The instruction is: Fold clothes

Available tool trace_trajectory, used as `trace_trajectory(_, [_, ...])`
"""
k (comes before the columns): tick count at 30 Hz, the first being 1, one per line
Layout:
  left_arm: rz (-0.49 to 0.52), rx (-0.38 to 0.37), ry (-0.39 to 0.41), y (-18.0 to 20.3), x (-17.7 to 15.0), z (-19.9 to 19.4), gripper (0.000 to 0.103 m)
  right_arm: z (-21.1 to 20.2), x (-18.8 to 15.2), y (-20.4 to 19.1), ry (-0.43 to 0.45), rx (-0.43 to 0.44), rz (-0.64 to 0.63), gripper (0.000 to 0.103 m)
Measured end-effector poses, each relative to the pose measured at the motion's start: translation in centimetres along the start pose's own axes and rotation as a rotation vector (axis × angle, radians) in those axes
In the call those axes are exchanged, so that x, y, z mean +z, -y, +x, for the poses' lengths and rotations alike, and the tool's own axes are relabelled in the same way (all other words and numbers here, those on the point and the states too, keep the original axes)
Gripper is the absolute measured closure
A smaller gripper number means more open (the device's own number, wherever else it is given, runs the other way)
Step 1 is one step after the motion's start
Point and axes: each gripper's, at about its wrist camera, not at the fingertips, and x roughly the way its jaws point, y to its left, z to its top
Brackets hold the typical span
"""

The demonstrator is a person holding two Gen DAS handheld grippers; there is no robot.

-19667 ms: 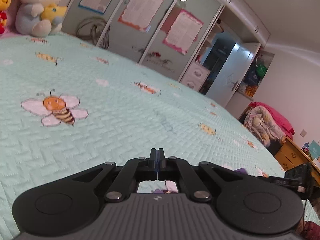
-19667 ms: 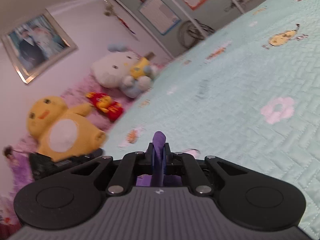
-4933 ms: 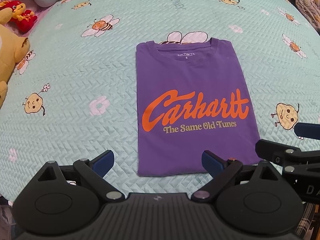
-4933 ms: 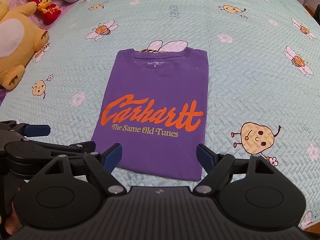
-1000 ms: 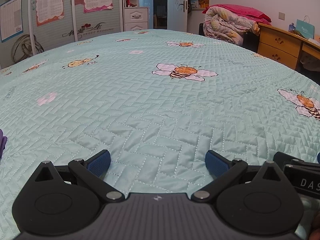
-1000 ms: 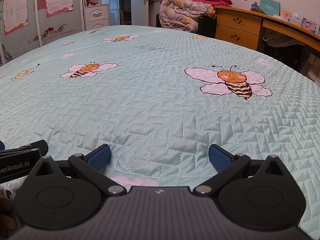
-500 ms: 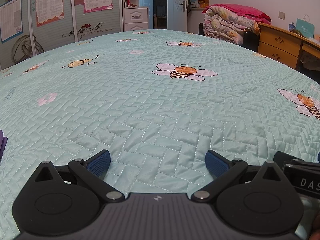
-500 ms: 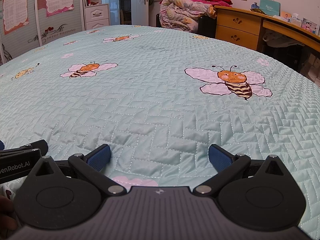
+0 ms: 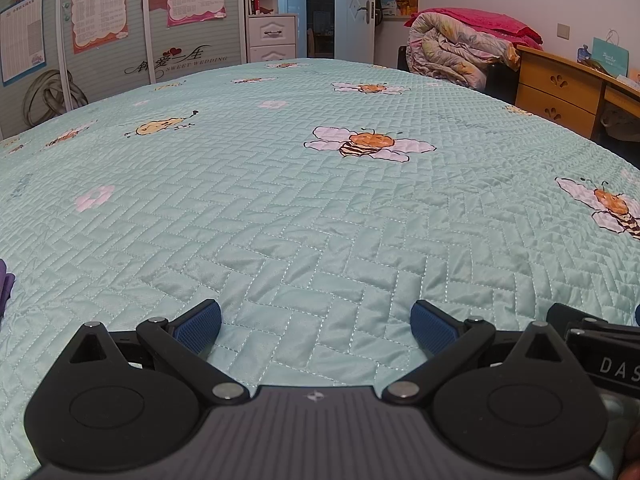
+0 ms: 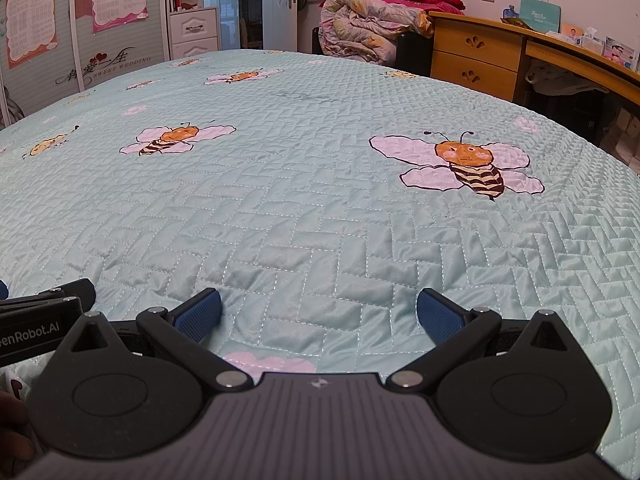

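Only a sliver of the purple T-shirt point(image 9: 5, 284) shows, at the far left edge of the left wrist view, lying on the mint bee-print bedspread point(image 9: 280, 208). My left gripper point(image 9: 316, 322) rests low over the bedspread, open, with nothing between its blue pads. My right gripper point(image 10: 319, 314) is also open and empty over the bedspread point(image 10: 320, 208). Each gripper's body appears at the edge of the other's view: the right one point(image 9: 600, 344) and the left one point(image 10: 40, 320). The shirt is out of sight in the right wrist view.
A rolled quilt with a red blanket point(image 9: 460, 48) lies past the bed's far edge. A wooden desk with drawers point(image 10: 480, 56) stands at the right. Wardrobe doors with posters point(image 9: 100, 28) line the far left, and a white door point(image 9: 360, 12) stands open.
Since five seconds ago both grippers have turned away from the folded purple shirt and dropped low over the bedspread. Over the last second nothing has visibly moved.
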Motion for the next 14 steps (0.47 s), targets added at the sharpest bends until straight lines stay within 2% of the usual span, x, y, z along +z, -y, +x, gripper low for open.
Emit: trace_trajectory(14, [-0.001,0.002,0.001,0.10,-0.02,0.04,0.000,0.02,0.05,-0.01,0.001,-0.001,-0.002,0.000])
